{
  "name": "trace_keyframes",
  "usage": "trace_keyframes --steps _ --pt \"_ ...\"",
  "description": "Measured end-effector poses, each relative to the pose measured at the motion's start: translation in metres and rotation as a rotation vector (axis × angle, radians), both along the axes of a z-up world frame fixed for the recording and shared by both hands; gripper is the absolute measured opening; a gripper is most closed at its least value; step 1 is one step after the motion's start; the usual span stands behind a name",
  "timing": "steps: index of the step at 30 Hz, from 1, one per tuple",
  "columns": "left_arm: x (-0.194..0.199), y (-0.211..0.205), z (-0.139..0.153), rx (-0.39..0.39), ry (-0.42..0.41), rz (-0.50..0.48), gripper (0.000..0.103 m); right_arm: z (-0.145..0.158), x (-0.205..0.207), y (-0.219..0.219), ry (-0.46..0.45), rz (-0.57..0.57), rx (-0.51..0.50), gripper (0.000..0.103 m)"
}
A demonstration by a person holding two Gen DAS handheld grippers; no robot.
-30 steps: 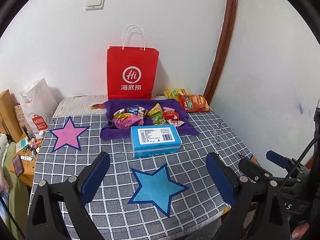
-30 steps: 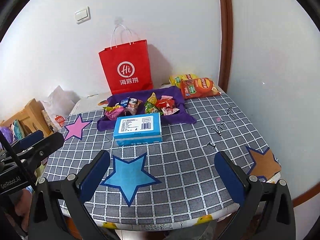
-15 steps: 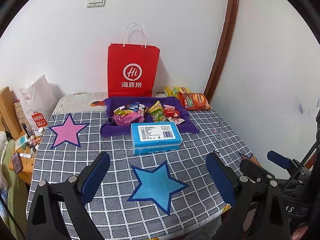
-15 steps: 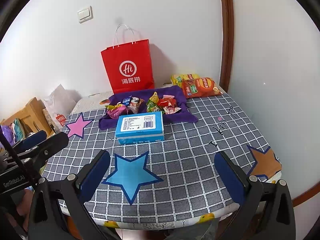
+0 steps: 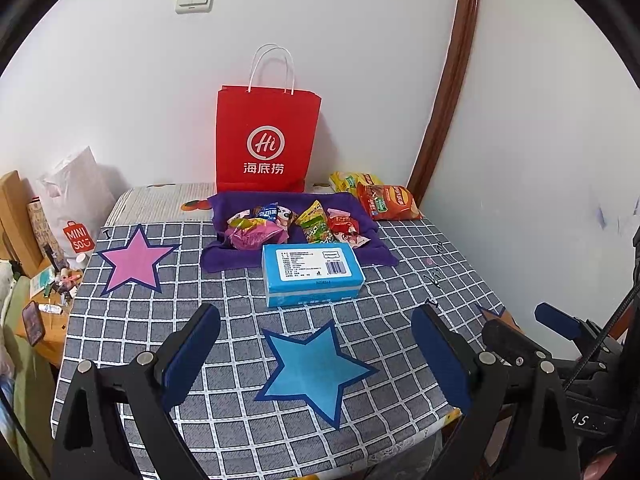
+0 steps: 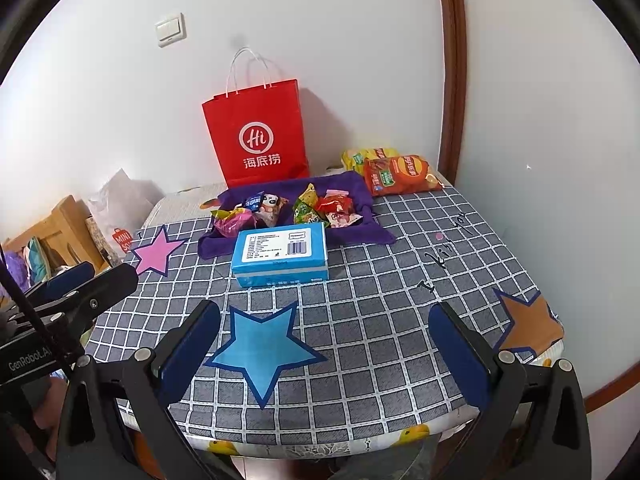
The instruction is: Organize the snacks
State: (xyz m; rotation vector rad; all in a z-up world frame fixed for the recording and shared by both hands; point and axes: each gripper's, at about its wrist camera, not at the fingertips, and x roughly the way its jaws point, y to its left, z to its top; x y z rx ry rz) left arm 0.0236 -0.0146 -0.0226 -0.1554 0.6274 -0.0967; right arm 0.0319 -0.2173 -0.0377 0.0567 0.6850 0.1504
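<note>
Several small snack packets lie on a purple cloth at the back of the checked table. A blue box sits just in front of the cloth. Two chip bags lie at the back right corner. A red paper bag stands against the wall behind the cloth. My left gripper and my right gripper are both open and empty, held above the table's near edge, well short of the box.
Paper stars lie on the tablecloth: blue near the front, pink at left, orange at right. A white shopping bag and cluttered shelves stand left of the table. Walls close the back and right sides.
Both grippers have risen and drawn slightly back, so the table appears a bit lower and farther. The jaws stay open. Nothing on the table has moved.
</note>
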Motion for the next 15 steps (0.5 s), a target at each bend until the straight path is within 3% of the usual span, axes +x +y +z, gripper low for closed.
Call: trace_keyframes --steps 15 --pt "-0.0009 -0.0011 -0.0003 0.000 0.000 0.002 0.097 0.0009 -0.0008 0.0001 -0.004 0.005 -0.002 0.102"
